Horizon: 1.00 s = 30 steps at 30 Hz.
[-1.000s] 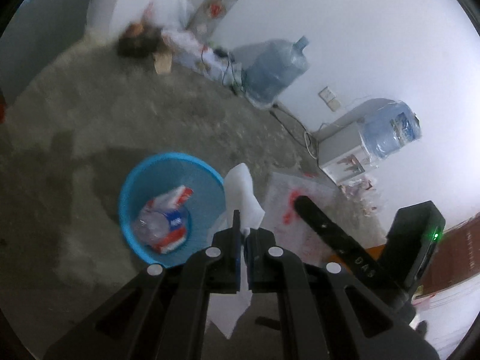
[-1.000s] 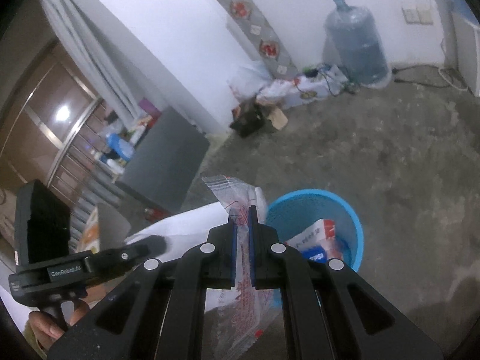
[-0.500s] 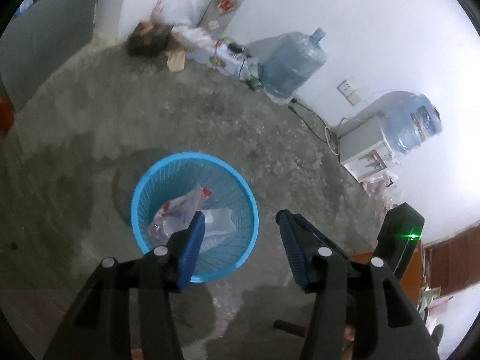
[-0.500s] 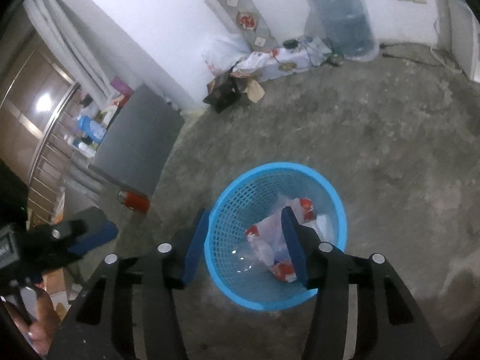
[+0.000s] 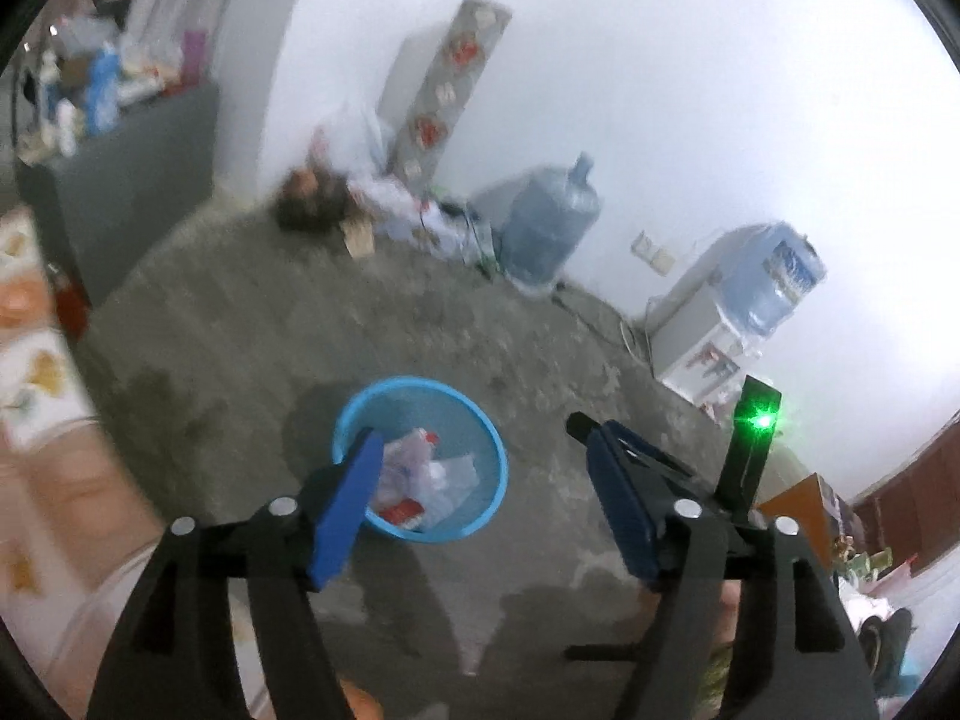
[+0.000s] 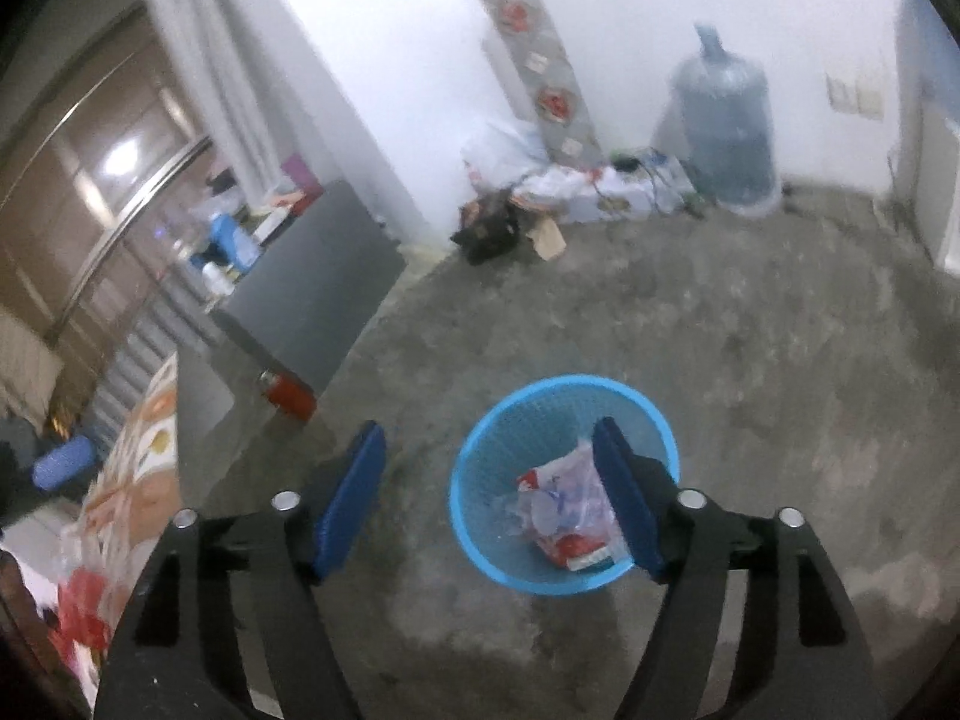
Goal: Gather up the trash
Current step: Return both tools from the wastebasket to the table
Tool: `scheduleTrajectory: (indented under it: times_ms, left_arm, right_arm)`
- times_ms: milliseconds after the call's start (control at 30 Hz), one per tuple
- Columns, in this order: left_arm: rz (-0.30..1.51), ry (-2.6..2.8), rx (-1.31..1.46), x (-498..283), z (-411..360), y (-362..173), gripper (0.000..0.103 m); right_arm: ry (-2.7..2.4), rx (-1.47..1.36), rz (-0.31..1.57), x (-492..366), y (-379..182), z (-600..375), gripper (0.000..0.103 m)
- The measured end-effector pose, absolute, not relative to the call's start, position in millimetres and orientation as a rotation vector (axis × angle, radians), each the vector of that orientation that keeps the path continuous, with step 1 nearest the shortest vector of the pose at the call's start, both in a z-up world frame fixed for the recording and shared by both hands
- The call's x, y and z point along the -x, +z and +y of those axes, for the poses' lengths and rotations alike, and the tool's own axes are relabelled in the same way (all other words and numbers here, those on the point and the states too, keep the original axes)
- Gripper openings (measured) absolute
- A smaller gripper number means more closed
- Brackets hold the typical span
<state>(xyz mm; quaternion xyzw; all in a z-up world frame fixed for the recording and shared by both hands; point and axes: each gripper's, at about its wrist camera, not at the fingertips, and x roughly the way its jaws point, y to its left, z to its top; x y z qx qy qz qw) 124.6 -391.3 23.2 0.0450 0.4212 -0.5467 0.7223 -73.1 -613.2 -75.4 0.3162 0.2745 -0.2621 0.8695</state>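
Both jaws just opened, nothing between: left gripper [image 5: 480,498], right gripper [image 6: 489,492] empty. Crumpled clear-and-red plastic wrappers [image 6: 567,510] lie in round blue mesh plastic bin [image 6: 480,450] on floor. Prob. light, soft, slippery; pinch a bunched fold.

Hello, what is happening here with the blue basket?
A person is collecting trash with a claw in each hand. The left claw and the right claw have just been opening and nothing is between their jaws. Both hang above the blue basket on the concrete floor, where crumpled wrappers lie inside.
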Motion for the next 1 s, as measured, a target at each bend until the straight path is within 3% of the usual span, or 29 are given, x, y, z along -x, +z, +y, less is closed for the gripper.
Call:
scheduleTrajectory:
  times_ms: [67,233,433,633,767,1000]
  left_arm:
    - [0.898,-1.187,-0.089,-120.0,-358.0,40.0,0.076]
    - [0.843,-1.103,-0.077,-108.8,-272.2,64.6,0.078]
    - [0.771,-0.849,-0.065,-89.8,-147.1,64.1,0.083]
    - [0.841,-0.577,-0.028,-88.3,-36.8,27.7,0.092]
    - [0.908,-0.434,-0.022,-98.2,2.6,-2.5,0.097]
    - [0.992,-0.356,0.004,-108.9,35.8,-42.7,0.097]
  right_arm:
    - [-0.540,-0.595,0.574,71.3,-54.7,-593.5,0.084]
    - [-0.480,-0.459,0.574,67.1,-11.9,-544.6,0.095]
    - [-0.344,-0.394,0.594,54.5,10.9,-483.2,0.095]
    - [-0.140,-0.338,0.711,22.3,-4.4,-401.5,0.095]
    - [-0.100,-0.207,0.838,-6.3,-28.1,-341.8,0.095]
    - [-0.052,-0.062,0.979,-35.8,-60.5,-279.1,0.095]
